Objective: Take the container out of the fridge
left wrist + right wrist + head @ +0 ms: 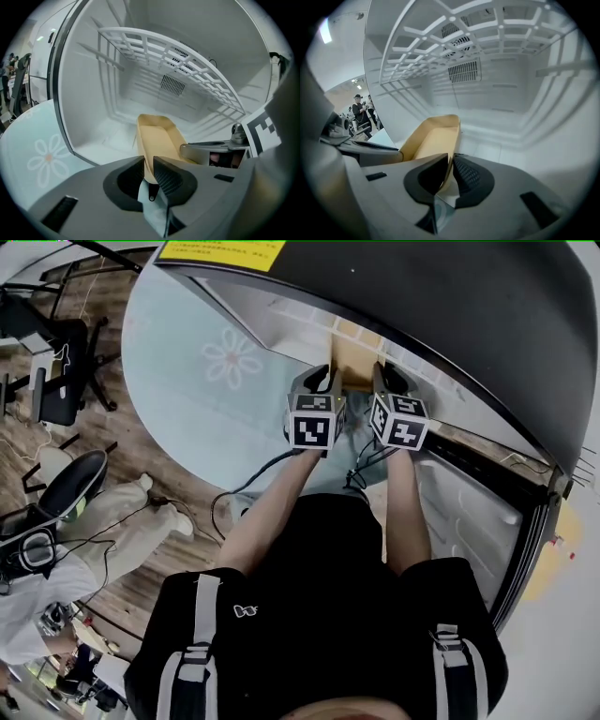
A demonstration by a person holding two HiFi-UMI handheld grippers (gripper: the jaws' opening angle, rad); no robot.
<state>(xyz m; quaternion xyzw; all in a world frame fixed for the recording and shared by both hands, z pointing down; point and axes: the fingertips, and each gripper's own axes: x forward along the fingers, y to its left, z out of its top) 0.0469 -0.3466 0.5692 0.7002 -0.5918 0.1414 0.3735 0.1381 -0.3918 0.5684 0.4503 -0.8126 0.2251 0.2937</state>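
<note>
A tan, shallow container [354, 360] lies on the white floor of the open fridge, its near end toward me. In the left gripper view the container [161, 136] has its left wall between the pads of my left gripper [148, 161], which is shut on it. In the right gripper view the container [433, 136] has its right wall pinched by my right gripper [451, 159]. From the head view the left gripper [319, 381] and right gripper [389, 379] sit side by side at the fridge mouth. The fingertips are hidden there behind the marker cubes.
A white wire shelf [178, 51] spans the fridge just above the container. The fridge door [469, 512] stands open at the right. A pale round rug with a flower [216, 362] lies at the left, cables [234, 495] trail on the floor, and a person in white [56, 549] sits nearby.
</note>
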